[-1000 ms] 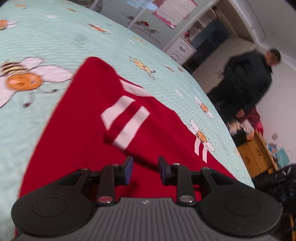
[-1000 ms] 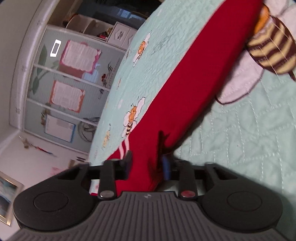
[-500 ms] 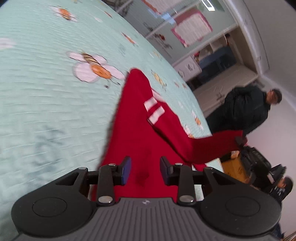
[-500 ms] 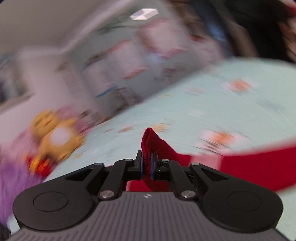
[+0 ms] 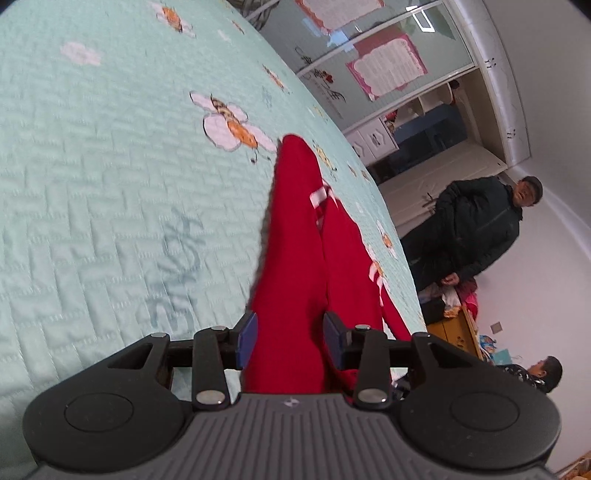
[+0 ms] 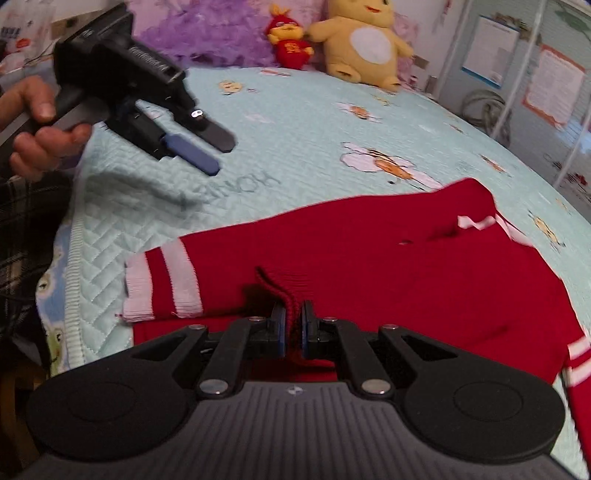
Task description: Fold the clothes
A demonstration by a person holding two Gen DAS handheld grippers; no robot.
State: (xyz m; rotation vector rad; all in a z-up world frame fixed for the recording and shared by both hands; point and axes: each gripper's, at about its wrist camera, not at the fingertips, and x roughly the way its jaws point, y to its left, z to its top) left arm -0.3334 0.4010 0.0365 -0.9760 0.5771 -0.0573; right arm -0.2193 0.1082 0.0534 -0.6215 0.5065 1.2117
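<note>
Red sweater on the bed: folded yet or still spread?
Partly folded. The red sweater has one striped-cuff sleeve laid across its body; the right claw pinches an edge.

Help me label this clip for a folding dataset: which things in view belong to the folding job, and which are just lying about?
Part of the job:
- red sweater, spread on the bed
- right gripper, fingers shut on a sweater fold
- left gripper, open, holding nothing
- quilted bedspread, the work surface

Just lying about:
- yellow plush toy
- small red plush toy
- purple fluffy thing
</note>
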